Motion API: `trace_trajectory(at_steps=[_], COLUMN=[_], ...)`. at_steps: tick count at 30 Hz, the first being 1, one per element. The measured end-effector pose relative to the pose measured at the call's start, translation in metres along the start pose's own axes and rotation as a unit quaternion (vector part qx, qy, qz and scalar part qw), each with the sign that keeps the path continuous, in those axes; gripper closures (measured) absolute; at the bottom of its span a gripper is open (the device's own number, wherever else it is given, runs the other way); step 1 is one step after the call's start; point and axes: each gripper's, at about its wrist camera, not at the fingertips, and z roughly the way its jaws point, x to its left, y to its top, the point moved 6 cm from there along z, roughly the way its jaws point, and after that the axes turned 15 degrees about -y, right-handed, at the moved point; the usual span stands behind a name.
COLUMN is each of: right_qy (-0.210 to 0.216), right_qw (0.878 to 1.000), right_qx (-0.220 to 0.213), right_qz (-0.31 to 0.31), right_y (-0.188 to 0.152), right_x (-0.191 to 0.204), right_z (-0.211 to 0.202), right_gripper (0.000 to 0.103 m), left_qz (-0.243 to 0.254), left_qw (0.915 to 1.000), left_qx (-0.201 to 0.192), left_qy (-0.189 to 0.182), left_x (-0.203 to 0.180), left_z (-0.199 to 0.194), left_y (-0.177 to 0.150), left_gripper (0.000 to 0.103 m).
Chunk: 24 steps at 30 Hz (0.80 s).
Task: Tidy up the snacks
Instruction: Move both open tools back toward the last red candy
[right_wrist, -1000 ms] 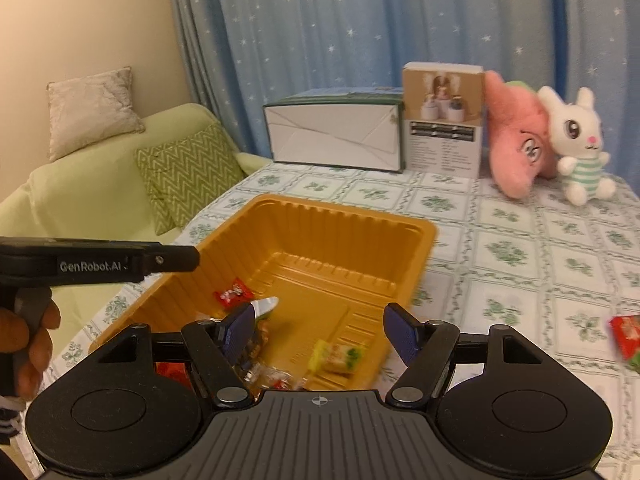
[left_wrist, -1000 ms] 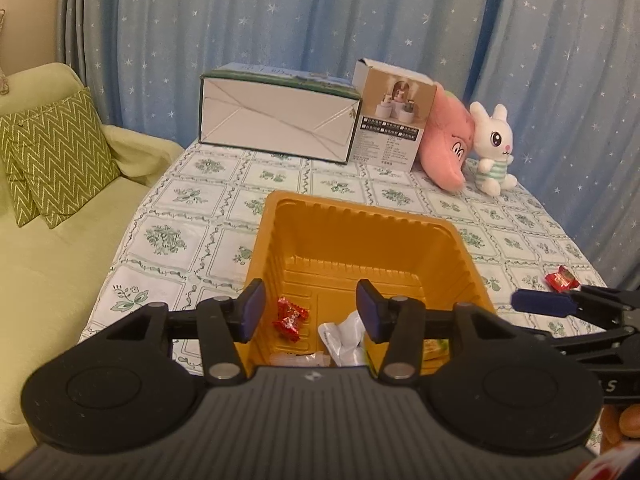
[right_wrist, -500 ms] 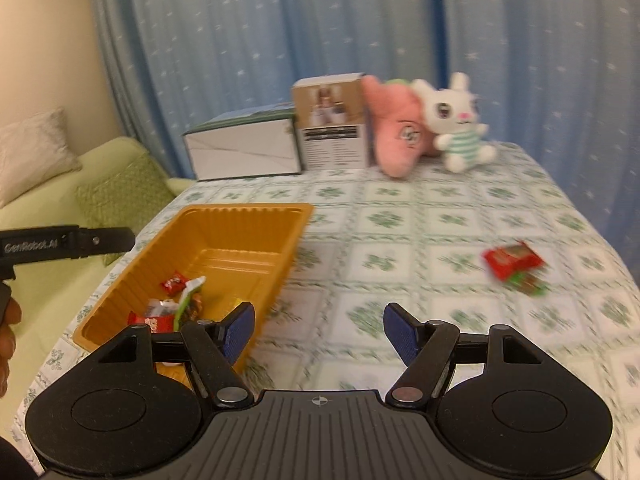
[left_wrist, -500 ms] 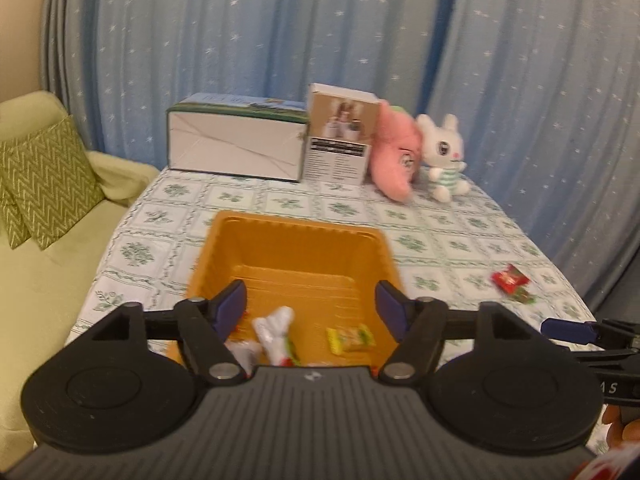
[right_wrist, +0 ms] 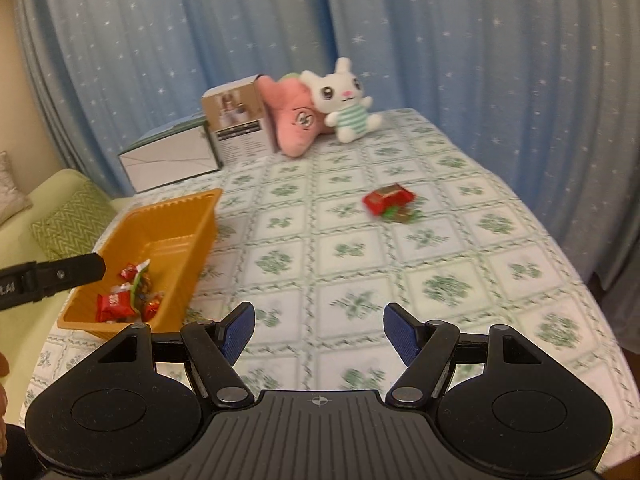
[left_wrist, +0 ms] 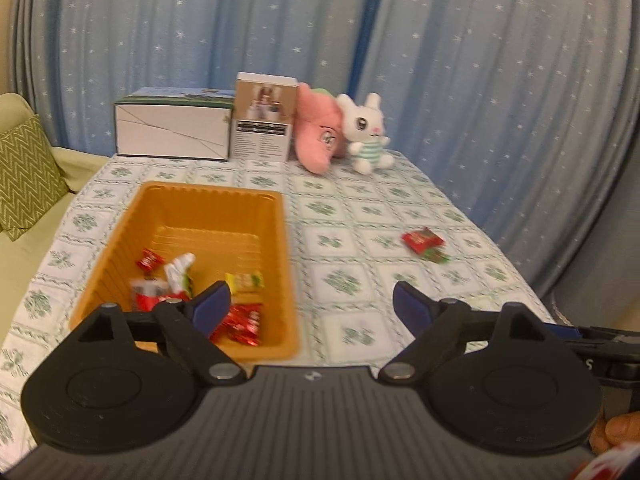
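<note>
An orange tray [left_wrist: 276, 240] [right_wrist: 200, 216] sits on the table's left side and holds several wrapped snacks [left_wrist: 240, 318] [right_wrist: 114, 304]. A red snack packet [left_wrist: 422, 238] [right_wrist: 386, 199] lies on the cloth at the right with a small green-and-red snack [left_wrist: 436, 257] [right_wrist: 400, 215] beside it. My left gripper [left_wrist: 311, 304] is open and empty, above the tray's near right corner. My right gripper [right_wrist: 319, 328] is open and empty, over bare cloth well short of the red packet.
At the table's back stand a white box [left_wrist: 172, 130], a tall carton [left_wrist: 264, 118], a pink plush [left_wrist: 320, 140] and a white bunny plush [left_wrist: 366, 132]. A green sofa with a cushion [left_wrist: 24, 176] is left of the table. Blue curtains hang behind.
Both grippers have pulled back from the tray and swung right, and both jaws have opened wider. The red packet on the cloth is now ahead of the right gripper.
</note>
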Motion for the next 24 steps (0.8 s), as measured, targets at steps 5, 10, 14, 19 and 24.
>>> trace_trajectory(at_steps=[5,10,14,19,24], right_qy=[-0.010,-0.017,-0.021,-0.024,-0.026], right_qw=[1.000,1.000,0.999,0.999,0.999], right_qx=[-0.001,-0.006,-0.009,-0.008,-0.003], right_qz=[0.012,0.019,0.026,0.034,0.038], right_y=[-0.003,-0.003,-0.002,-0.002,-0.003], right_x=[-0.015,-0.024,-0.032,-0.040,-0.046], right_z=[-0.015,-0.023,-0.025,-0.022,-0.016], right_gripper=[0.032,0.032,0.032,0.032,0.032], left_qz=[0.007,0.011,0.017,0.018,0.018], left_qw=[0.9999,0.9998,0.9995,0.9993,0.9991], left_qx=[0.008,0.013,0.017,0.022,0.026], left_qy=[-0.008,-0.013,-0.019,-0.024,-0.028], left_x=[-0.023,-0.034,-0.041,-0.046,-0.048], left_z=[-0.003,-0.001,0.002,0.008,0.014], left_y=[-0.009,-0.013,-0.015,-0.018,-0.019], left_gripper=[0.016,0.015,0.014,0.013,0.013])
